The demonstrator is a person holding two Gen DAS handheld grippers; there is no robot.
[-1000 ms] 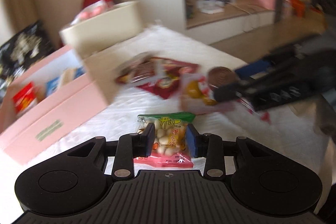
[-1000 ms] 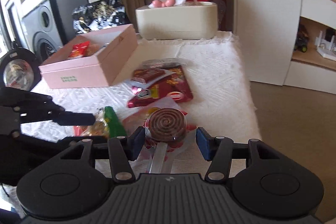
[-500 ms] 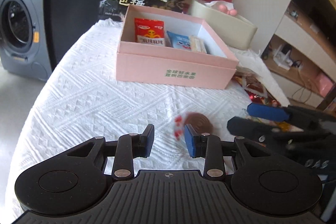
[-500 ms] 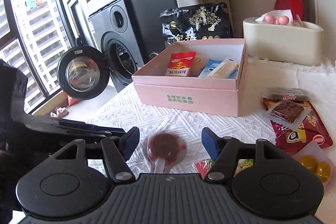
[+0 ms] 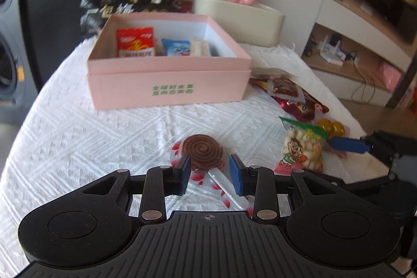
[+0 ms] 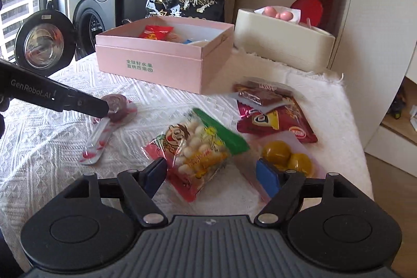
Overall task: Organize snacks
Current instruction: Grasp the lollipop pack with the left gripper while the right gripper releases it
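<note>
White tablecloth [image 5: 78,137] is textured woven fabric; pink box [image 5: 166,85] matt card (snack bags [image 6: 198,150] glossy plastic).

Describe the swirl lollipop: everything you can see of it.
The lollipop is a flat brown spiral disc on a pale stick, sealed in clear wrap printed with red petals. It lies flat on the white cloth, in front of the pink box. The left gripper straddles it, jaws open, not clamping.
</note>
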